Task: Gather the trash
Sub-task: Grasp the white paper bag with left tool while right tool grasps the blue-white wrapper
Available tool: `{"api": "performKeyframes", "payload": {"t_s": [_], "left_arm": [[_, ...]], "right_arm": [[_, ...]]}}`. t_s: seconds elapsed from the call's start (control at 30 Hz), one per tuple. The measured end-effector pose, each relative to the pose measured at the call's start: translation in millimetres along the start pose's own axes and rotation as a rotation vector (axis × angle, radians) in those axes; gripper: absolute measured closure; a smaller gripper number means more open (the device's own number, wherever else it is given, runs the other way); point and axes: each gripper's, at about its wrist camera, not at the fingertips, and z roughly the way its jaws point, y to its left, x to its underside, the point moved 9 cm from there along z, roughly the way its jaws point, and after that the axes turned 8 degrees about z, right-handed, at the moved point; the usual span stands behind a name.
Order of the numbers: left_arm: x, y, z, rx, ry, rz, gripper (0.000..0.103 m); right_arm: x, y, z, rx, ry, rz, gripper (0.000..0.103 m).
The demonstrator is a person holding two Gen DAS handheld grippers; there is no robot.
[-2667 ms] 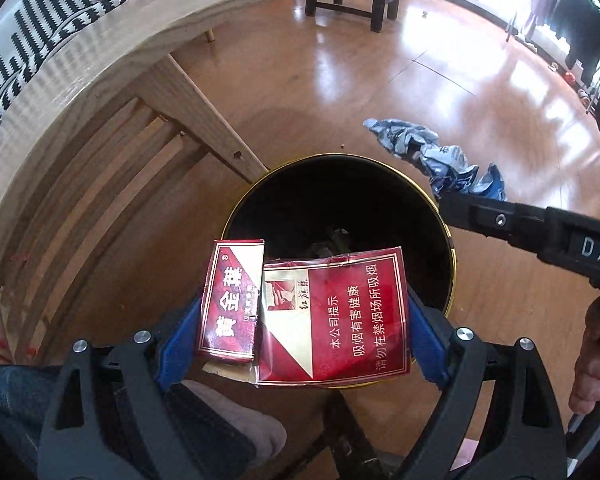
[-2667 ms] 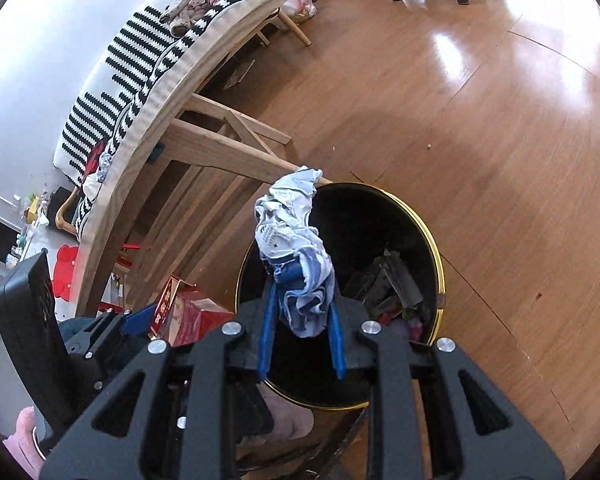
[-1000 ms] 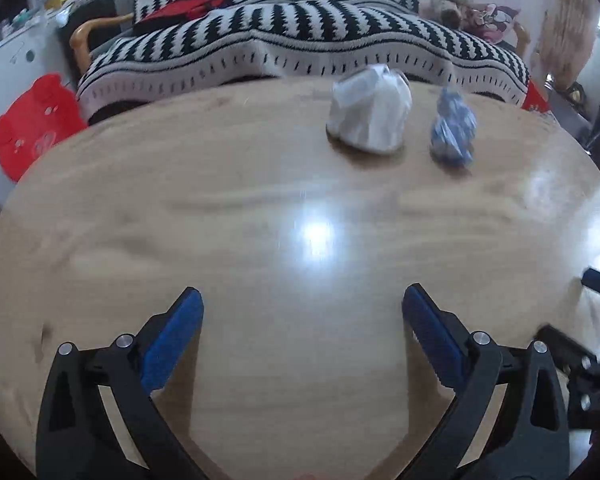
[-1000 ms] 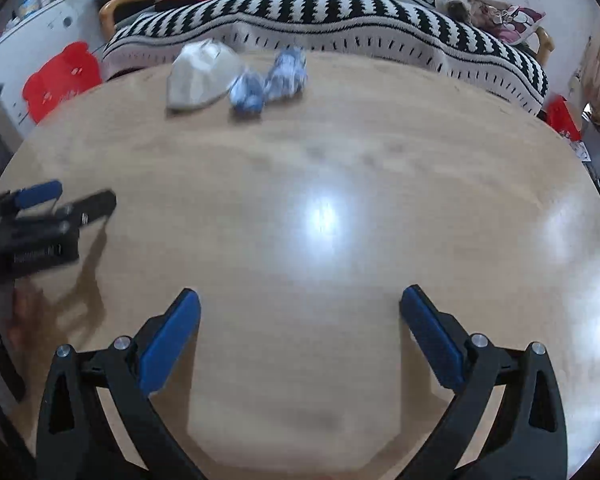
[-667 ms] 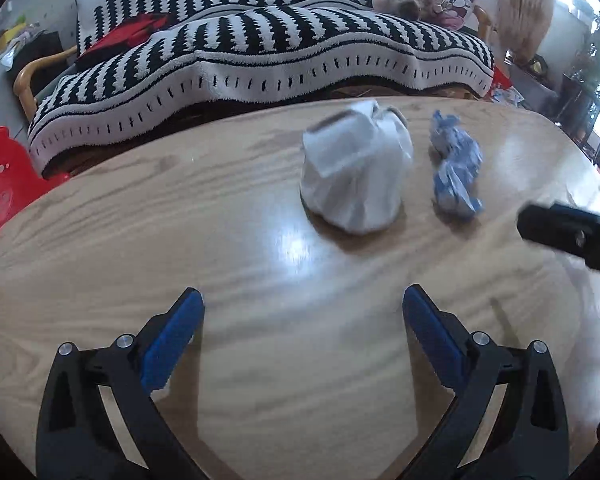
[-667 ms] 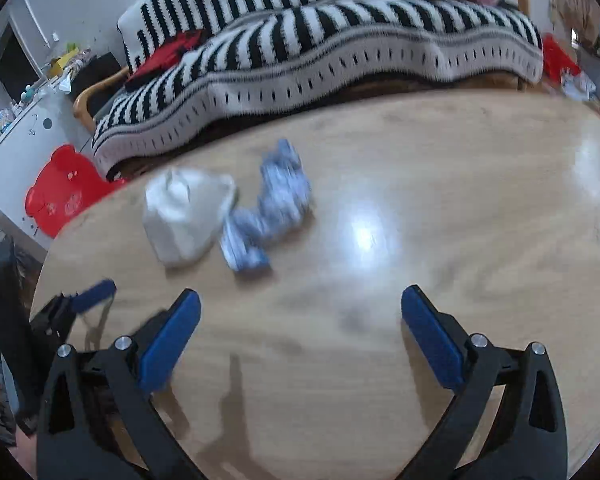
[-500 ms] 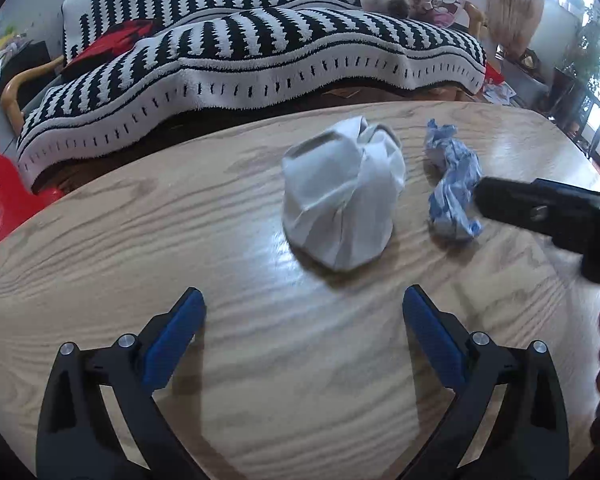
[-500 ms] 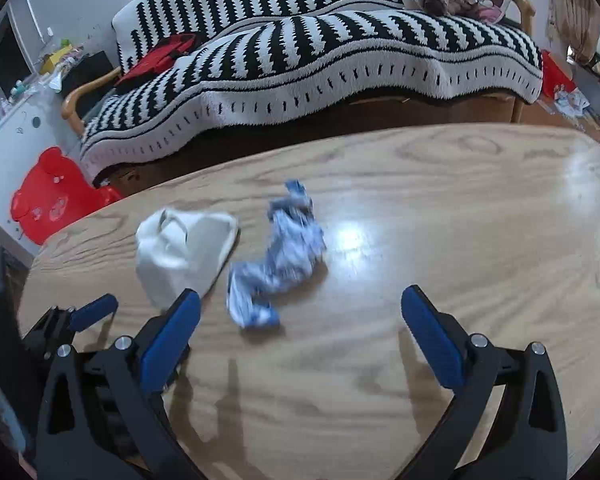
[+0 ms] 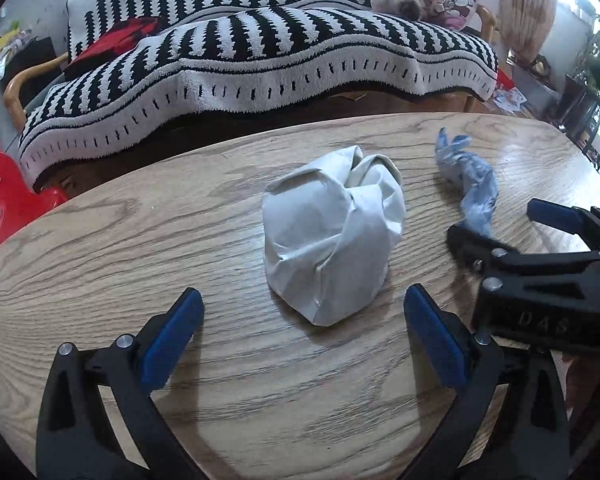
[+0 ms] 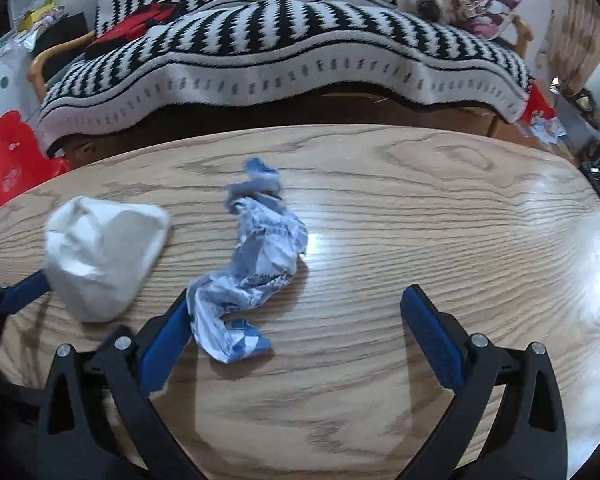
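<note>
Left wrist view shows my left gripper (image 9: 302,332) spread wide and empty above the wooden table (image 9: 140,240), its two blue pads on either side of the near edge of the white crumpled paper ball (image 9: 332,236), not touching it. The ball sits mid-table, straight ahead of the claw. To its right lies the blue-and-white crumpled wrapper (image 9: 470,184), and I can see my right gripper (image 9: 512,224) coming in from the right with one finger at the wrapper's near end.

From the right wrist view, that right gripper (image 10: 296,328) is also released and holds nothing. The wrapper (image 10: 256,268) lies between its pads, nearer the left one, which touches or overlaps the wrapper's near left edge. The white ball (image 10: 100,256) sits to the left, just beside it. Beyond the table's far edge is a sofa with a black-and-white striped blanket (image 10: 284,52).
</note>
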Motion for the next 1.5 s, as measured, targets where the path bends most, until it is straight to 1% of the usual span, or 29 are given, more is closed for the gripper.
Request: {"api": "performKeyframes", "payload": {"t_s": [0.03, 0.2, 0.33, 0.63, 0.9, 1.0, 1.03, 1.07, 1.1, 1.13, 1.17, 1.2, 1.33, 1.37, 1.4, 1.5], "left_arm": [[-0.2, 0.2, -0.2, -0.001, 0.0, -0.001, 0.005], [-1.9, 1.5, 0.4, -0.004, 0.001, -0.008, 0.005], [-5.0, 13.9, 3.9, -0.038, 0.007, -0.064, 0.005], [-15.8, 23.3, 12.0, -0.069, 0.012, -0.109, 0.005], [-25.4, 19.7, 17.5, -0.056, 0.008, -0.093, 0.005], [-29.8, 19.6, 20.7, -0.051, 0.006, -0.096, 0.005], [-31.5, 20.0, 21.7, -0.051, 0.005, -0.098, 0.006], [-33.2, 19.0, 22.1, -0.046, 0.001, -0.097, 0.006], [-34.8, 18.1, 21.2, -0.048, -0.006, -0.09, 0.021], [-38.3, 17.2, 17.1, -0.051, -0.033, -0.079, 0.053], [-38.4, 17.1, 15.9, -0.064, -0.037, -0.076, 0.053], [-38.2, 16.0, 15.1, -0.058, -0.039, -0.075, 0.054], [-33.8, 10.6, 8.1, -0.021, -0.049, -0.083, 0.055], [-32.1, 6.6, 3.8, -0.013, -0.04, -0.075, 0.055], [-31.6, 2.5, -1.1, -0.007, -0.04, -0.062, 0.055], [-33.9, -15.3, -43.0, -0.022, -0.078, -0.011, 0.055]], "right_arm": [[-0.5, 0.5, 0.8, -0.021, -0.012, -0.025, 0.005], [-5.5, -3.7, 2.7, -0.046, -0.008, -0.058, 0.005], [-9.1, -1.3, 4.3, -0.04, -0.01, -0.051, 0.005], [-21.6, -2.7, 11.0, -0.005, -0.018, 0.006, 0.005], [-26.2, -7.3, 13.9, -0.006, -0.018, 0.002, 0.006], [-27.2, -8.0, 12.9, -0.014, -0.024, -0.006, 0.009], [-27.4, -6.0, 11.6, -0.022, -0.029, -0.016, 0.016], [-27.7, -1.5, 8.8, -0.04, -0.038, -0.035, 0.03], [-28.0, 2.0, 6.1, -0.053, -0.048, -0.048, 0.04], [-28.6, 4.2, 4.1, -0.059, -0.055, -0.053, 0.064], [-28.7, 4.3, 3.3, -0.063, -0.059, -0.046, 0.074], [-28.2, 5.1, 2.8, -0.077, -0.061, -0.046, 0.079], [-21.7, 6.8, -3.0, -0.131, -0.04, -0.024, 0.08], [-17.5, 7.6, -7.6, -0.158, -0.021, -0.011, 0.08], [-14.5, 7.9, -13.7, -0.167, -0.016, -0.006, 0.08], [-7.9, 3.1, -54.1, -0.146, -0.068, -0.022, 0.08]]}}
